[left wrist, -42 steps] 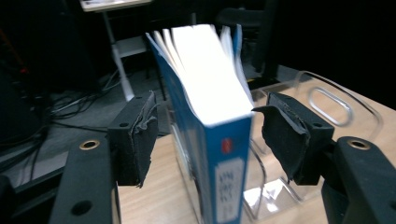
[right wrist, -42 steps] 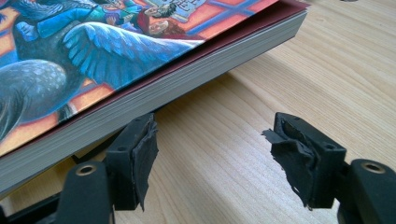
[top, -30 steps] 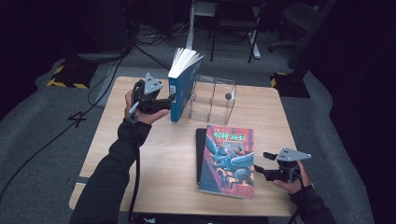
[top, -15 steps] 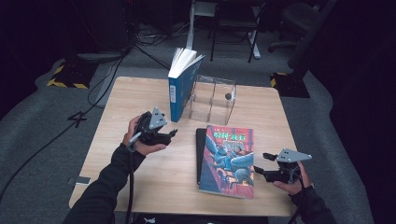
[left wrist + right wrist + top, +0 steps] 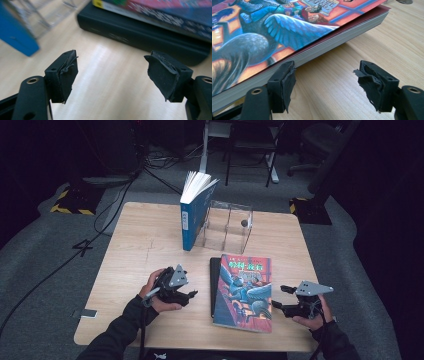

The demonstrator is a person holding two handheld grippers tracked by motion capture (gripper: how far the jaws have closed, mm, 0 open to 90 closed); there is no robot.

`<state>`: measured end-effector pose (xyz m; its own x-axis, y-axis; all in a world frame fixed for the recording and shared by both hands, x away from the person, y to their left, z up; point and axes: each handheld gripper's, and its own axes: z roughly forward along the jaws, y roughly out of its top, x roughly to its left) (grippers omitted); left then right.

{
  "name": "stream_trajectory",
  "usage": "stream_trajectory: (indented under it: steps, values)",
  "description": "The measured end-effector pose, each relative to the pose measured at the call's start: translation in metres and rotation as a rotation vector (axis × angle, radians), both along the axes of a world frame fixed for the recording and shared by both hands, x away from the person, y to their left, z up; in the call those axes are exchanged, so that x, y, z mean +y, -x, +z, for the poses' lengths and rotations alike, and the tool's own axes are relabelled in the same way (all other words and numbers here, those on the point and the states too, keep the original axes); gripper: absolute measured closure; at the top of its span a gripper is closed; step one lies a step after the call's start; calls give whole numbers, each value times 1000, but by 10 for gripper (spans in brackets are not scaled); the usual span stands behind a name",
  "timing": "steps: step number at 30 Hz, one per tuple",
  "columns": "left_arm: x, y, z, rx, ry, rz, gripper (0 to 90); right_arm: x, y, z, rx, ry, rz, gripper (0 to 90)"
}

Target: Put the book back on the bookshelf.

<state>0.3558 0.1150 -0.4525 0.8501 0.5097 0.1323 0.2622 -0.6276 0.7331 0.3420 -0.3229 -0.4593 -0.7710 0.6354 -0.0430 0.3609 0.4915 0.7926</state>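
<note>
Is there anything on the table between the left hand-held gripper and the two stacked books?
Nothing visible: only bare table lies between the open left hand-held gripper and the black book under the colourful one.

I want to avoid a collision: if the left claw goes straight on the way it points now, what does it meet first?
Probably the black book lying under the colourful book. The left claw stands open with only bare table before that dark spine, though depth is hard to judge.
</note>
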Motion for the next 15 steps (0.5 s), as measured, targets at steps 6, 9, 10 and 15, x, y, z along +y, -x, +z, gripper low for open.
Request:
stream_trajectory:
  steps: [6,9,10,15]
  values:
    - [-4,12,-25,72,-31,-63,238,1,4,0,16,10,21,306]
    - [-4,16,-32,100,-29,-77,233,1,6,2,15,14,28,305]
    - [-4,18,-34,108,-28,-80,232,0,7,3,16,9,27,305]
    - [-5,25,-41,142,-24,-84,226,-3,11,9,18,-21,24,308]
